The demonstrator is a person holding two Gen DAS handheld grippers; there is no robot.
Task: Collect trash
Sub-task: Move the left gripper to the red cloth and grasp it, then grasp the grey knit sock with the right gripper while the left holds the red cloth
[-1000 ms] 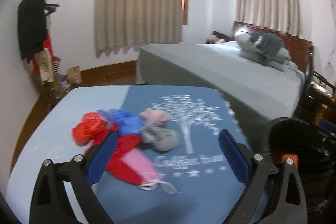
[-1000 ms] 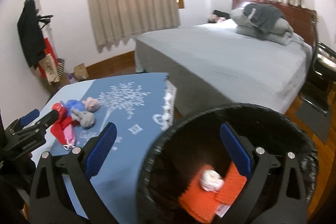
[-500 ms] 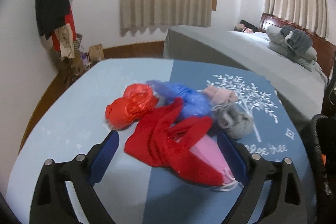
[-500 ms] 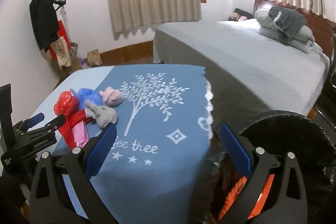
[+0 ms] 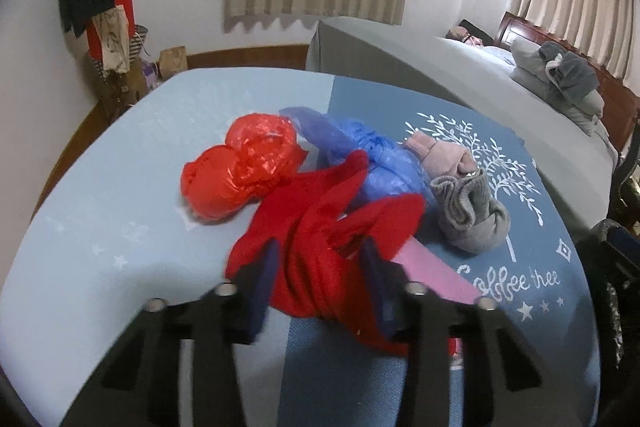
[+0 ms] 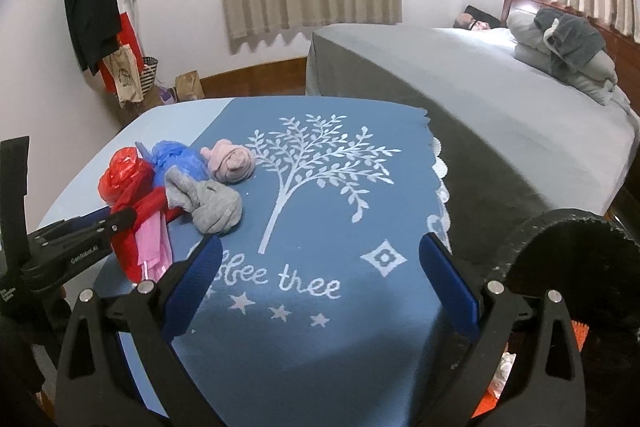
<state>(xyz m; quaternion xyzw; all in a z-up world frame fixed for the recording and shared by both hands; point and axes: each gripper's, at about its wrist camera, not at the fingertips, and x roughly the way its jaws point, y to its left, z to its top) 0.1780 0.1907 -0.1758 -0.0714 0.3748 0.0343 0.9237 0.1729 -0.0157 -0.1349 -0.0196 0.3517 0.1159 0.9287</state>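
Table [image 6: 340, 359] with a blue cloth, tree print. At its right edge we see a black bin [image 6: 568, 267], only partly in frame; inside it something orange and a bit of white paper show low down, the rest hidden.

On the cloth's left side a heap of trash: red cloth [image 5: 320, 255] nearest us, over a pink sheet [image 5: 432, 267]; behind them a red bag [image 5: 240, 175], a blue bag [image 5: 360, 155], a grey sock [image 5: 472, 215] and a pink sock [image 5: 440, 155], all touching.

Left gripper [image 5: 320, 279]: jaws have just been closing, now narrow, with the bunched red cloth between the pads and pressed on both sides.

Right gripper [image 6: 320, 283]: jaws wide, nothing between them, above bare cloth near the lettering, between the heap and the bin.
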